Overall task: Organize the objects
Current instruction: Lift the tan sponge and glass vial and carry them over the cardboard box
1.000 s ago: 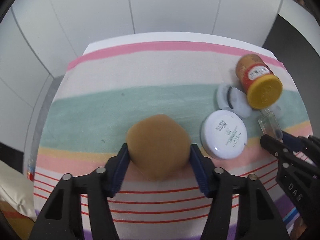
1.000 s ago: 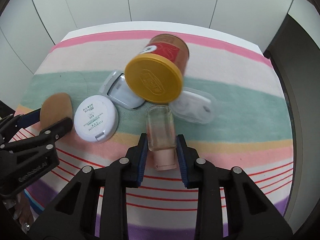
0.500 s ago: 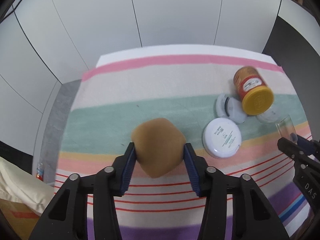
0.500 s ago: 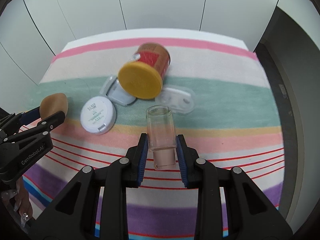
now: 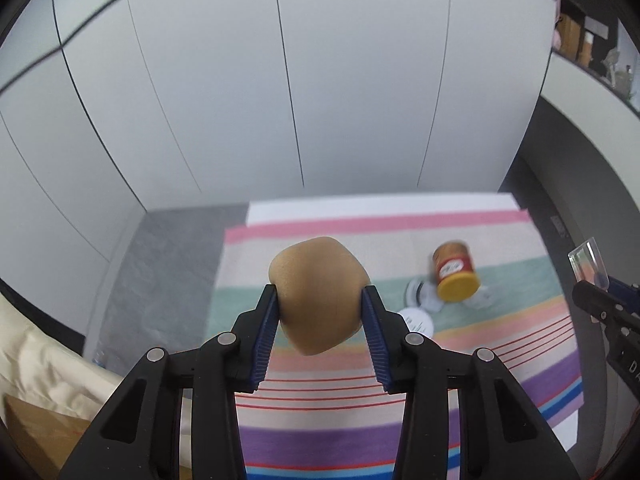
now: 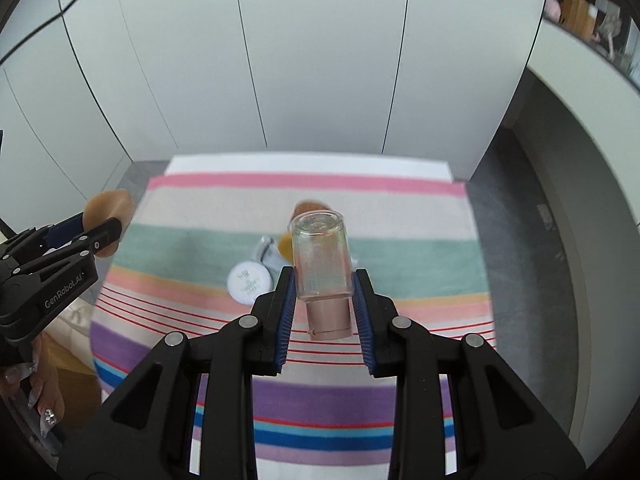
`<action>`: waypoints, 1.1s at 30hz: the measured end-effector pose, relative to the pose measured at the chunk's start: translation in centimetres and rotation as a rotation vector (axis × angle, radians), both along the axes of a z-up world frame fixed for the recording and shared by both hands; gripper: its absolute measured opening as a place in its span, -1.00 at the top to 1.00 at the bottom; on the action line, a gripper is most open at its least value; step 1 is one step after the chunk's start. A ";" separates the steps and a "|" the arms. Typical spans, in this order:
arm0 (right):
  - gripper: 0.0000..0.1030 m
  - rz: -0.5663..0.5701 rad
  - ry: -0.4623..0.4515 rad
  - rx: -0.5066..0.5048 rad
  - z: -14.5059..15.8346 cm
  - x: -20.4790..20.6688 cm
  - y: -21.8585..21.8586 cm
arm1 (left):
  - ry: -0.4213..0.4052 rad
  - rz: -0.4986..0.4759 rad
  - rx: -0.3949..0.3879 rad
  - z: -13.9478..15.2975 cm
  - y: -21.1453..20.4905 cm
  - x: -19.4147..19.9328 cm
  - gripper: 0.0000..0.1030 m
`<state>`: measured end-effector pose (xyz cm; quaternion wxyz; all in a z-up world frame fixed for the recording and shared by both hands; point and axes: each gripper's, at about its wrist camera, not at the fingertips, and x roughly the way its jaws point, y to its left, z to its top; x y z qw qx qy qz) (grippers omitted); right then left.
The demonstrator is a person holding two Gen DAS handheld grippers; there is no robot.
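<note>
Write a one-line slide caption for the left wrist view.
Left tongs closing on a brown makeup sponge, held high above the striped cloth.

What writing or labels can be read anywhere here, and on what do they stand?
"GenRobot.AI": white lettering on the black body of the left gripper, seen from the right wrist view.
"D": a cut-off letter on the right gripper body at the left wrist view's edge.
White round compact: printed lines, too blurred to read.
Jar with the yellow lid: red label, too blurred to read.
</note>
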<state>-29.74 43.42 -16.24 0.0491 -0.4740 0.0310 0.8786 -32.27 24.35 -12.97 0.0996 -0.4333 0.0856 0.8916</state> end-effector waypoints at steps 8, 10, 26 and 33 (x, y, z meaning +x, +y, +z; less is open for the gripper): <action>0.43 -0.020 0.080 0.020 9.4 3.1 -0.7 | 0.092 0.001 0.026 9.6 -0.9 3.4 0.17; 0.43 -0.028 0.096 0.027 11.4 4.2 -0.9 | 0.125 0.005 0.012 12.0 -1.0 4.5 0.18; 0.43 -0.002 0.199 0.033 21.0 11.3 -4.0 | 0.154 0.063 0.044 20.8 -4.1 12.3 0.18; 0.43 0.003 0.185 0.028 21.5 14.0 -4.1 | 0.162 0.045 0.038 22.0 -4.5 16.3 0.18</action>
